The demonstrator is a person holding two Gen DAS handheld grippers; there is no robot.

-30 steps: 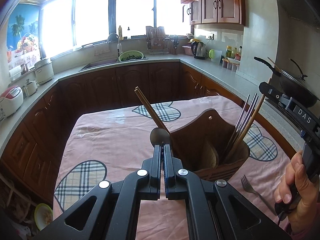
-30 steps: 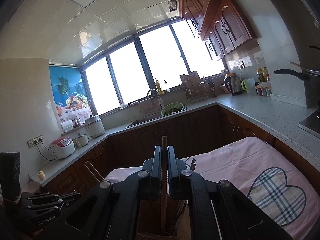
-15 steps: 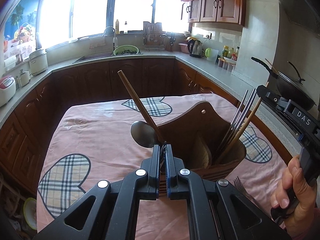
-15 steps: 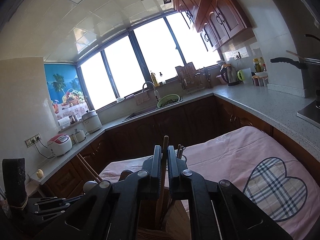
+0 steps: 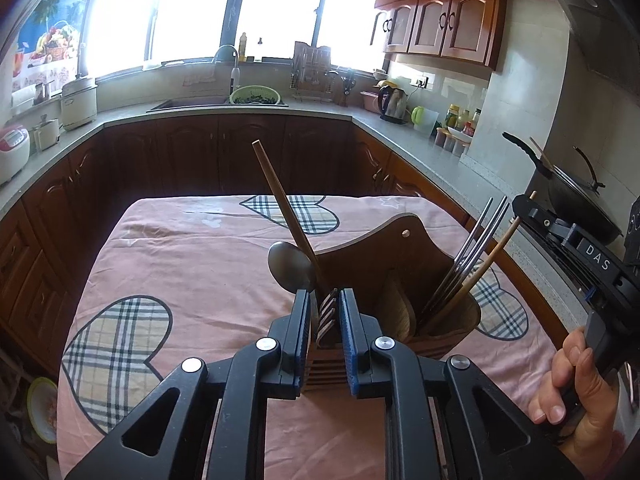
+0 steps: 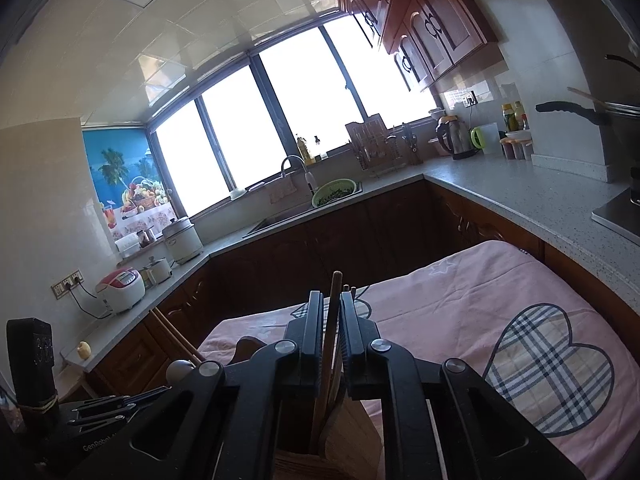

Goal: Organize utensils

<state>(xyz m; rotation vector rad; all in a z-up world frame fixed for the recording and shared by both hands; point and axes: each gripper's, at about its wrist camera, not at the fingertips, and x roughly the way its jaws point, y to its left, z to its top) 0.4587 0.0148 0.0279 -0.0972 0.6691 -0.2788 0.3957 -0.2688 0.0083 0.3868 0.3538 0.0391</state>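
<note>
A wooden utensil holder (image 5: 400, 256) stands on the pink tablecloth. My left gripper (image 5: 325, 296) hovers at its near left compartment, jaws opening. A fork (image 5: 326, 312) stands tines-up between the blue pads, with a gap on both sides. A metal spoon (image 5: 290, 266) and a long wooden handle (image 5: 280, 200) lean out just behind it. Metal chopsticks (image 5: 468, 256) and a wooden stick (image 5: 496, 248) fill the right compartment. My right gripper (image 6: 332, 298) is over the holder (image 6: 352, 440), jaws opening, with the wooden stick (image 6: 330, 332) loose between them.
The table with the pink cloth (image 5: 192, 256) has brown kitchen cabinets around it. A wok (image 5: 576, 204) sits on the stove at the right. A hand (image 5: 568, 384) grips the right tool's handle. A bowl (image 5: 40, 408) lies on the floor at lower left.
Both pairs of jaws were shut and have parted. The fork's tines now show between the left pads. The wooden stick stands free between the right pads. Neither hand has shifted much.
</note>
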